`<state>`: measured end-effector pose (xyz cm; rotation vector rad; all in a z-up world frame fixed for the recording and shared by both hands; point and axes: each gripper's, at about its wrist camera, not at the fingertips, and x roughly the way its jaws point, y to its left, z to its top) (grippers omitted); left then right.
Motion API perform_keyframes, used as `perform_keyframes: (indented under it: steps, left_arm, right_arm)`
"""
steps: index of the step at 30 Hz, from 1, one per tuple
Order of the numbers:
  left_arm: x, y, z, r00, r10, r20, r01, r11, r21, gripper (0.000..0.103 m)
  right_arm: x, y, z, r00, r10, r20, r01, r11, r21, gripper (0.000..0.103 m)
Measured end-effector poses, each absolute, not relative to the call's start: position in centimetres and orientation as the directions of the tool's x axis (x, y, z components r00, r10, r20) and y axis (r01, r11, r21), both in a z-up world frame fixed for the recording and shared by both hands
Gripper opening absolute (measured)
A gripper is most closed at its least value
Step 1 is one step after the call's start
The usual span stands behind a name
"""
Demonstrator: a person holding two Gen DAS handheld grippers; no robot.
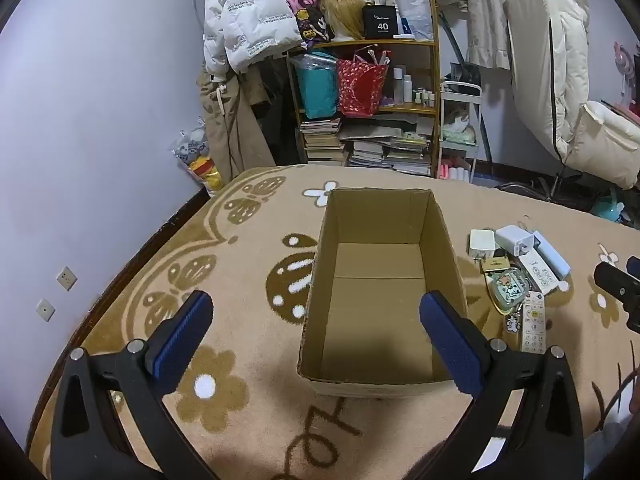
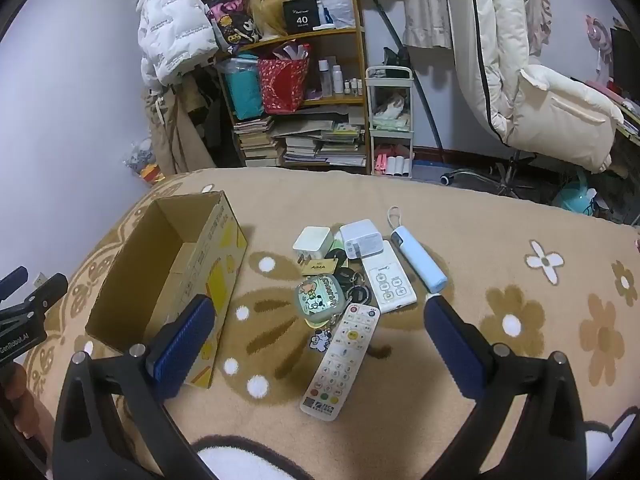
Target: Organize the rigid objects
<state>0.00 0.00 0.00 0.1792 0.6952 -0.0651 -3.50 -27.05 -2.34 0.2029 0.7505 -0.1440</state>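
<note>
An empty cardboard box (image 1: 380,280) stands open on the patterned blanket, also seen in the right wrist view as the box (image 2: 168,272) at the left. My left gripper (image 1: 316,320) hovers open over the box's near end, nothing between its fingers. Right of the box lies a pile: a white remote (image 2: 342,360), a flat white remote (image 2: 390,280), a pale blue power bank (image 2: 420,262), two white chargers (image 2: 314,242) (image 2: 362,238), a green cartoon case (image 2: 320,296) with keys. My right gripper (image 2: 320,332) stands open above the long remote, apart from it.
The blanket (image 2: 520,248) covers a bed whose far edge drops toward a cluttered bookshelf (image 2: 304,120), a small white cart (image 2: 390,120) and a chair draped in a cream coat (image 2: 540,80). A wall (image 1: 80,120) runs along the left.
</note>
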Motion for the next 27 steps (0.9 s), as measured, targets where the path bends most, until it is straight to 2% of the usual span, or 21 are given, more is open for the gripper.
perform_keyframes:
  steps: [27]
  left_arm:
    - [0.30,0.53,-0.10,0.767,0.001,-0.642,0.109,0.985,0.132,0.102]
  right_arm:
    - [-3.51,-27.14,-2.85,0.718,-0.044,-0.694,0.197,0.970,0.143,0.103]
